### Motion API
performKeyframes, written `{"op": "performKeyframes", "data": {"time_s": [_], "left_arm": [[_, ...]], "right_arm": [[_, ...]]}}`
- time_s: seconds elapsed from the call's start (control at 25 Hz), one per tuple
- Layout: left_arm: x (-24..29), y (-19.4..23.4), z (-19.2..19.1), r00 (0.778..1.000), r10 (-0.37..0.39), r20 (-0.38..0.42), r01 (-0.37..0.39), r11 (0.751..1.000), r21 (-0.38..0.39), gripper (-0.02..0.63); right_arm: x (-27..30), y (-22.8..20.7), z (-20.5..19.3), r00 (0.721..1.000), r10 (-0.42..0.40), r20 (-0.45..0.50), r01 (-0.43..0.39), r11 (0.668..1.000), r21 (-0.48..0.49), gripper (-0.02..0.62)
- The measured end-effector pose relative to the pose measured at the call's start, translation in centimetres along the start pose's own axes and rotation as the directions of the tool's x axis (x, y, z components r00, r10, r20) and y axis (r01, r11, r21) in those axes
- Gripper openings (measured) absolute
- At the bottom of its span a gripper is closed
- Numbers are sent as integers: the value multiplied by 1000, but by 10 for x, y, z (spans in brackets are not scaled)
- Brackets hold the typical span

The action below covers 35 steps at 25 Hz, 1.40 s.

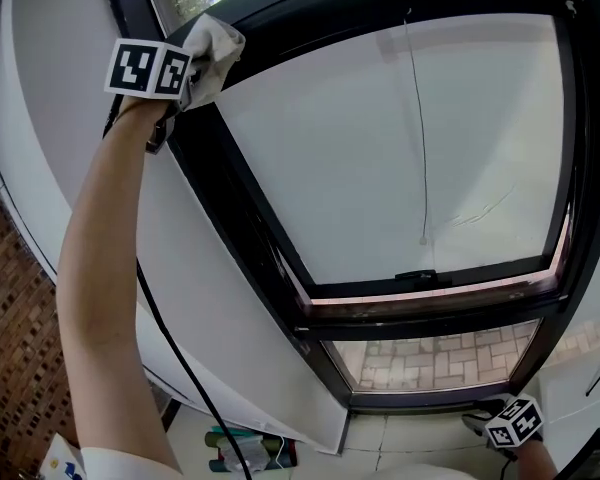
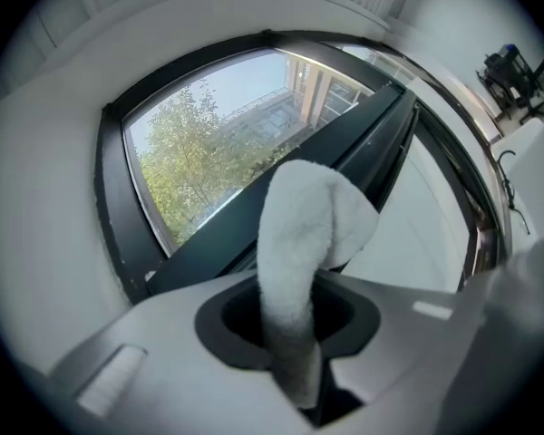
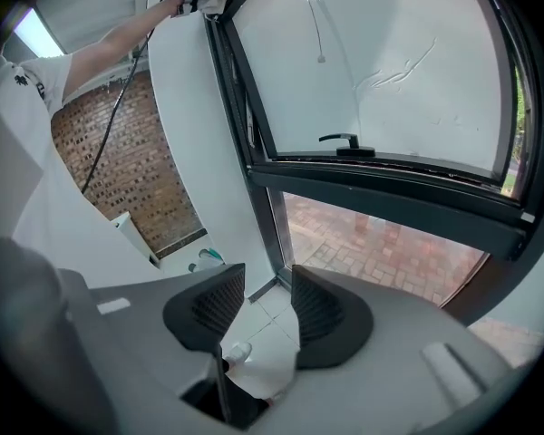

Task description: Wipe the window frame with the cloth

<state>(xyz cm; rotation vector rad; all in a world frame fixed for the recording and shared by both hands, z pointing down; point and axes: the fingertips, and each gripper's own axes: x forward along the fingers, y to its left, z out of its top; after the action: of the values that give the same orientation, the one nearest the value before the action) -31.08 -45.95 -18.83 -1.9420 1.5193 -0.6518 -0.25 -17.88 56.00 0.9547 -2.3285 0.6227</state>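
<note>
The left gripper [image 2: 290, 320] has its jaws clamped on the white cloth [image 2: 304, 234], held against the black window frame [image 1: 235, 193] at its upper corner (arm stretched high). The right gripper [image 3: 267, 302] hangs low, jaws partly apart, empty.

Left arm [image 1: 100, 268] stretched high, left gripper [image 2: 290, 314] clamped on cloth [image 2: 304, 216] — right gripper [image 3: 258, 302] low, jaws apart.

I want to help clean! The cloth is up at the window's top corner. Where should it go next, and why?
Probably slide the left gripper, shut on the white cloth, down along the black window frame: the cloth sits at its top corner, and its long side runs down from there. The right gripper is open and empty, far below.
</note>
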Motion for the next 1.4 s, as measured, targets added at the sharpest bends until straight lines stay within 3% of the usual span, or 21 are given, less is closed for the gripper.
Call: {"op": "performKeyframes", "data": {"time_s": [0.32, 0.68, 0.84, 1.0, 1.2, 1.4], "left_arm": [[-4, 48, -56, 990, 106, -97, -102, 994, 47, 95], [-12, 25, -56, 996, 72, -48, -66, 990, 127, 95], [-27, -16, -59, 998, 54, -15, -50, 974, 220, 95], [-38, -86, -78, 1000, 12, 25, -19, 956, 292, 95], [-13, -190, -163, 996, -91, -7, 89, 948, 307, 95], [11, -251, -253, 992, -88, -89, 115, 917, 382, 95]], "right_arm": [[27, 31, 9, 1000, 21, 7, -21, 1000, -2, 163], [25, 46, 4, 1000, 16, -13, -16, 1000, 5, 163], [18, 44, -1, 999, 21, -28, -22, 1000, -10, 163], [12, 42, 4, 1000, 26, -15, -26, 999, -27, 163], [8, 45, -5, 998, 49, -50, -51, 998, -40, 163], [5, 43, -12, 996, 48, -71, -50, 998, -33, 163]]}}
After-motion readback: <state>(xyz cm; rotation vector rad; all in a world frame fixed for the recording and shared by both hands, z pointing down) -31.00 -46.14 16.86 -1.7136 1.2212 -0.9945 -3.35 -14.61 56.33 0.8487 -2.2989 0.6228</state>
